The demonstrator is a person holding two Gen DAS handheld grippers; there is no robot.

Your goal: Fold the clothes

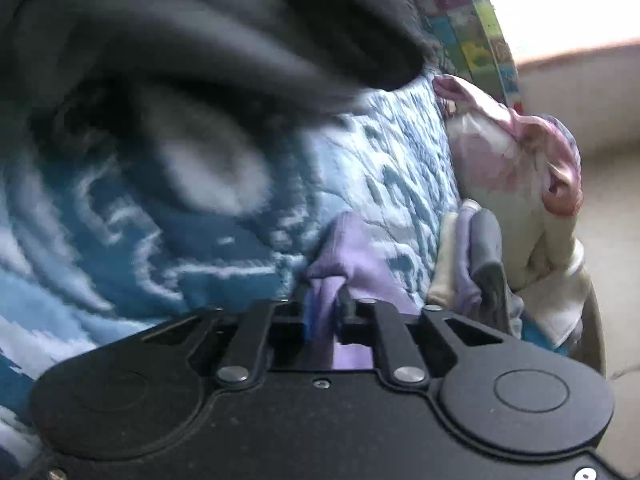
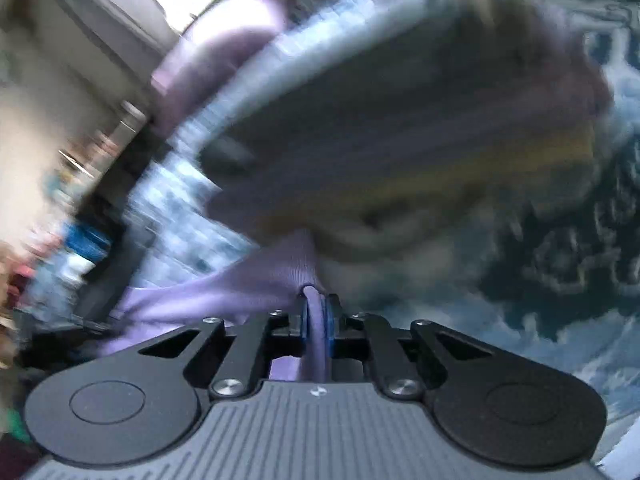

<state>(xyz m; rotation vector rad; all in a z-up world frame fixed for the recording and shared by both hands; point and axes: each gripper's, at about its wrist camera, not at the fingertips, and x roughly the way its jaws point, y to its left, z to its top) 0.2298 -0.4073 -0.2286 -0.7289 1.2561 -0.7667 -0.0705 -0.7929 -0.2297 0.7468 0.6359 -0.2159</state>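
Both grippers pinched one lilac cloth (image 1: pixel 352 248). The left gripper (image 1: pixel 326 312) and right gripper (image 2: pixel 316 312) were clamped, low over the blue quilt (image 1: pixel 380 168).

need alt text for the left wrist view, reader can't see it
The left gripper is shut on a bunch of lilac garment over a blue and white quilted bedspread. A blurred dark garment fills the upper left, and a heap of pink, white and grey clothes lies at the right edge.

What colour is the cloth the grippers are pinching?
Light purple cloth; clearest in the right wrist view.
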